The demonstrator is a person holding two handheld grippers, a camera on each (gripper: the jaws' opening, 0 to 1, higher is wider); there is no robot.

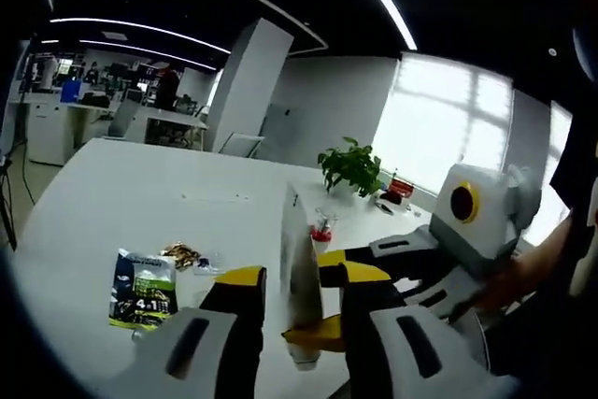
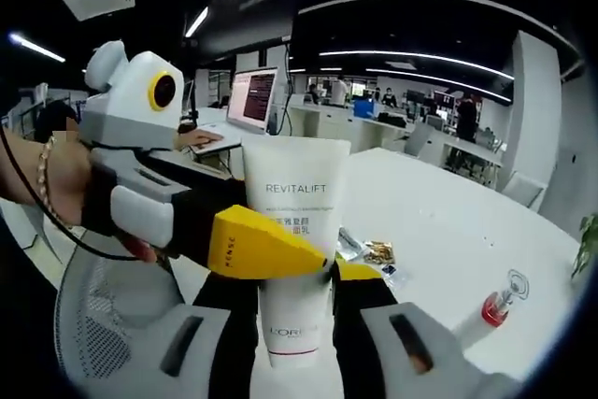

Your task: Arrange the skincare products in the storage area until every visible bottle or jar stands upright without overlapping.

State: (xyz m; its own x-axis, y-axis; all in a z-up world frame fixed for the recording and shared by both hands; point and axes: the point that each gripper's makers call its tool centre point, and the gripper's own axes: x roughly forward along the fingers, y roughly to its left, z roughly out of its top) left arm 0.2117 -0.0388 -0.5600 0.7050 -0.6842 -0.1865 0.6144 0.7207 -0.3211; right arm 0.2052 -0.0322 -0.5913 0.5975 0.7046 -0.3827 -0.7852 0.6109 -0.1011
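White Revitalift tube (image 2: pixel 296 249) stands cap-down between the right gripper (image 2: pixel 297 301) jaws, which press its lower body from both sides. Also pinched across its middle by the yellow-tipped left gripper (image 2: pixel 271 251), reaching in from the left. Seen edge-on in the left gripper view: tube (image 1: pixel 301 277) clamped between the left gripper (image 1: pixel 301 310) jaws, right gripper (image 1: pixel 392 263) closing on it from the right. Farther off on the white table (image 1: pixel 121 203): snack packet (image 1: pixel 142 289), small red-capped bottle (image 2: pixel 498 304), potted plant (image 1: pixel 351 167).
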